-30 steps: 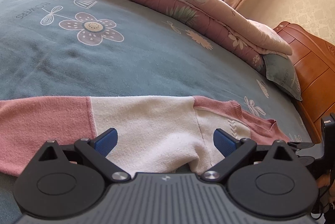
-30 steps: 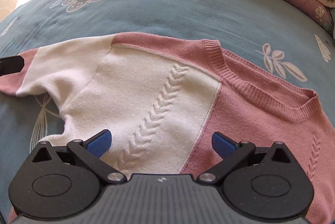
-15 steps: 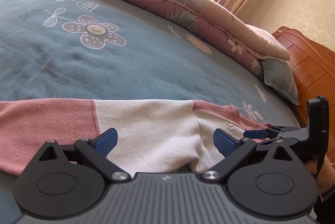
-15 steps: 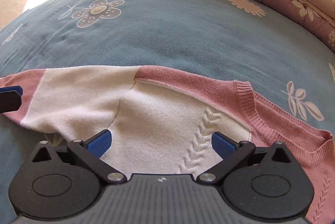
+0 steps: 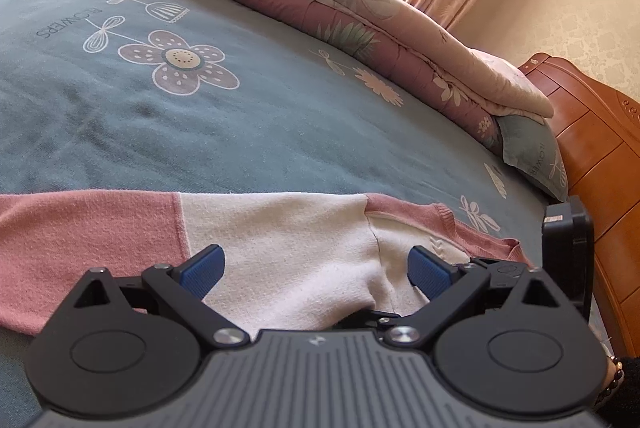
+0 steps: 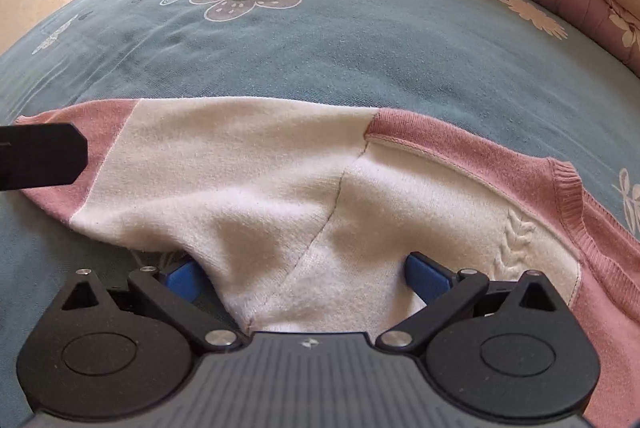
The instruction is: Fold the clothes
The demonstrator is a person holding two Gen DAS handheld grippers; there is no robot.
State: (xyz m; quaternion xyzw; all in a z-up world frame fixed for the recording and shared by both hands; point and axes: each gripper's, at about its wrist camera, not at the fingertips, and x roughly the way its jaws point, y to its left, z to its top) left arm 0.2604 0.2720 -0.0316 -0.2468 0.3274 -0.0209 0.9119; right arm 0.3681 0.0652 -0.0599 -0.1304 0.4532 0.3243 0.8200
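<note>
Spread flat across the lower half of both frames on the teal flower-printed bedspread (image 5: pixel 280 116): a soft pink-and-cream knitted sweater (image 5: pixel 280 228), light and limp by the look of it, likely to sag and stretch if lifted by one point, so best pinched at the sleeve (image 5: pixel 80 240) and near the underarm seam (image 6: pixel 332 204), or along the ribbed pink neckline (image 6: pixel 568 196). Left gripper (image 5: pixel 316 268) spread wide over the cream sleeve, holding nothing; right gripper (image 6: pixel 304 278) likewise spread wide, cream cloth bunched between its blue pads (image 6: pixel 426 276) but not clamped. Hidden behind the gripper bodies at the bottom of each frame: hem and lower body of the sweater; cut off at the right edge: its far sleeve.
</note>
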